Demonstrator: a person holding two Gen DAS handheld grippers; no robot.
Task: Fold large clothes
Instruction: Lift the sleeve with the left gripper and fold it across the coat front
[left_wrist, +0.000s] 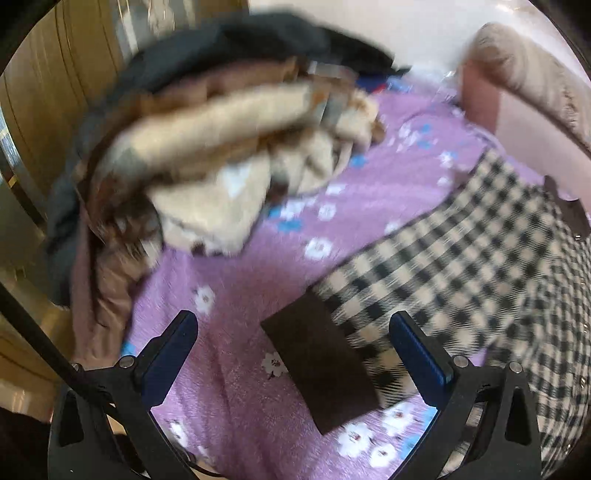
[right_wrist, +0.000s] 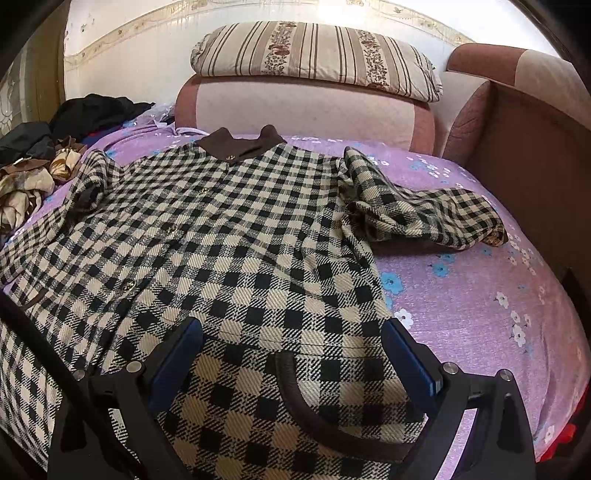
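Checked coat (right_wrist: 236, 221) spread on bed (right_wrist: 480, 295); clothes pile (left_wrist: 207, 155) left of it; striped pillow (right_wrist: 317, 55) visible only in right view; both grippers' fingers spread.

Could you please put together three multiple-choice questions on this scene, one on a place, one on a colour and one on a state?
1. Where does the pile of other clothes lie relative to the checked coat in the right wrist view?
A. to its left
B. on top of it
C. to its right

2. What colour is the coat's collar?
A. red
B. brown
C. white

3. How is the left hand-held gripper?
A. shut on the collar
B. shut on a sleeve
C. open

Answers: 1 A, the heap sits at the bed's left edge. 2 B, it is plain dark brown. 3 C, its fingers stand wide apart with nothing clamped.
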